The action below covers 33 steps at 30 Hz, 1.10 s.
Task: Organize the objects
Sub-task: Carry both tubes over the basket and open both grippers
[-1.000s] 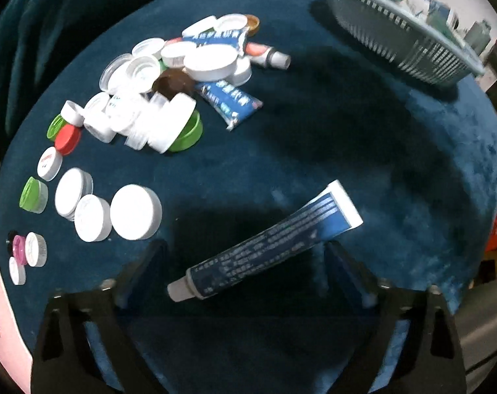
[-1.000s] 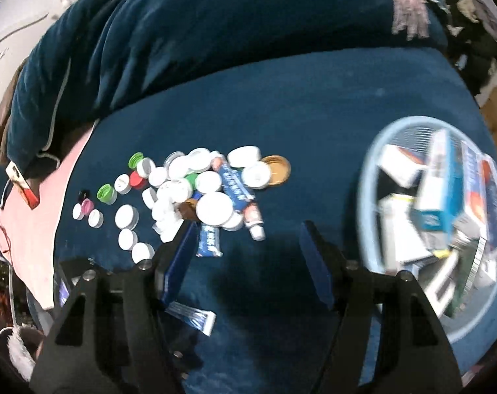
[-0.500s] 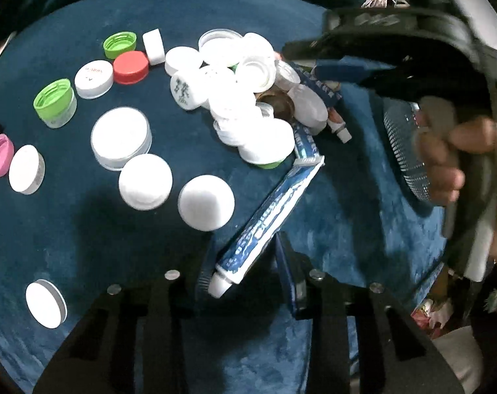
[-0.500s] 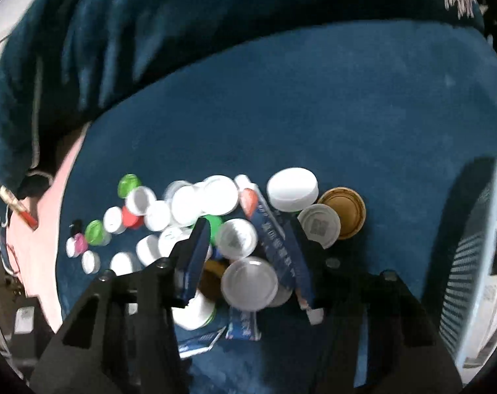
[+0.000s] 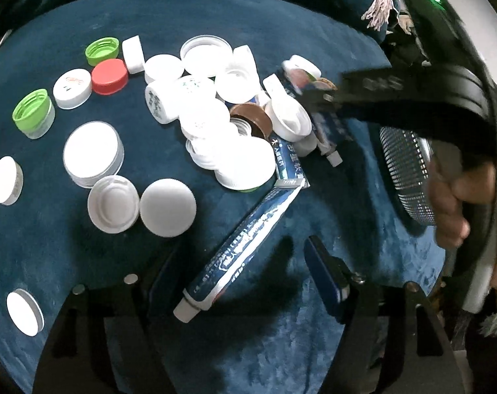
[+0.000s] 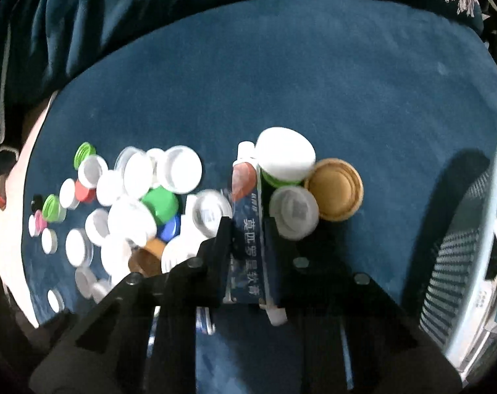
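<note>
A blue ointment tube (image 5: pixel 245 246) lies on the blue cloth between the fingers of my left gripper (image 5: pixel 245 272), which is open around its capped end. A pile of bottle caps (image 5: pixel 215 124), mostly white, lies beyond it. My right gripper (image 6: pixel 250 233) is shut on another blue tube with a red end (image 6: pixel 248 229) in the pile; the same gripper also shows reaching in from the right in the left wrist view (image 5: pixel 317 98). A gold cap (image 6: pixel 335 190) and a white cap (image 6: pixel 286 154) lie beside that tube.
A pale plastic basket (image 6: pixel 471 256) with boxes stands at the right; its mesh wall shows in the left wrist view (image 5: pixel 405 174). Loose caps in green (image 5: pixel 35 115), red (image 5: pixel 110 75) and white are spread to the left. A third tube (image 5: pixel 286 161) lies by the pile.
My left gripper opened around the near tube after closing in on it. My right gripper came down into the pile and shut on the tube with the red end.
</note>
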Each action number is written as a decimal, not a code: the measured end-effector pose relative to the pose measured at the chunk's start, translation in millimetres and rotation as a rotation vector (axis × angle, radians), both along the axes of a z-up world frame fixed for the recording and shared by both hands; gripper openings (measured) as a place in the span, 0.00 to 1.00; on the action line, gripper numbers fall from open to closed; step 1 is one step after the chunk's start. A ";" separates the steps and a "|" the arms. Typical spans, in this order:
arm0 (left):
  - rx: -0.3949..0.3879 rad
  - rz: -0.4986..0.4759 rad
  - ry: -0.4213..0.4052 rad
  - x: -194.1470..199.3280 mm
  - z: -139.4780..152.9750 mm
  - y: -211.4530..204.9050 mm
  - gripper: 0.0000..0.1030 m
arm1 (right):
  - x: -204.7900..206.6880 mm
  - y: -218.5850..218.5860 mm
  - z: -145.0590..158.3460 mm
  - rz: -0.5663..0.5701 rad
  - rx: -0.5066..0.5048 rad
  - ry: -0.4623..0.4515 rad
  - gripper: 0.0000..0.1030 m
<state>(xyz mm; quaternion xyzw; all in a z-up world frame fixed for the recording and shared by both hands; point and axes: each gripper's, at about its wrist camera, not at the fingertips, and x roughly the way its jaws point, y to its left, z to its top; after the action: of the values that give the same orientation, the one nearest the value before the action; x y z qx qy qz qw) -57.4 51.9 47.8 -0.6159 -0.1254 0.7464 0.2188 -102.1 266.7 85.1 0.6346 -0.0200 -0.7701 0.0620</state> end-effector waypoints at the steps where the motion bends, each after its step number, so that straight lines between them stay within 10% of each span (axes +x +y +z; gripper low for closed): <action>1: -0.002 0.000 0.001 -0.2 1.2 -1.6 0.72 | 3.0 3.5 3.5 -0.010 -0.008 -0.008 0.19; 9: -0.051 -0.018 0.011 -1.8 1.6 1.6 0.67 | 35.2 27.5 2.6 -0.061 -0.041 -0.149 0.20; 14: -0.129 -0.043 0.055 2.3 2.0 12.8 0.26 | 33.3 18.6 -13.0 -0.037 -0.015 -0.158 0.22; 17: -0.054 -0.012 0.024 2.4 5.9 5.7 0.21 | 36.7 18.0 -6.5 -0.044 -0.034 -0.154 0.20; 33: 0.097 -0.038 0.070 17.0 57.1 30.8 0.20 | 88.8 41.9 63.6 -0.148 -0.165 0.007 0.20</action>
<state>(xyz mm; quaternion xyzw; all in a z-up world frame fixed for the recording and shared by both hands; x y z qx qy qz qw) -40.3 82.7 104.9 -0.5802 -0.1421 0.7563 0.2669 -13.3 308.6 148.7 0.6214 -0.1300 -0.7705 0.0571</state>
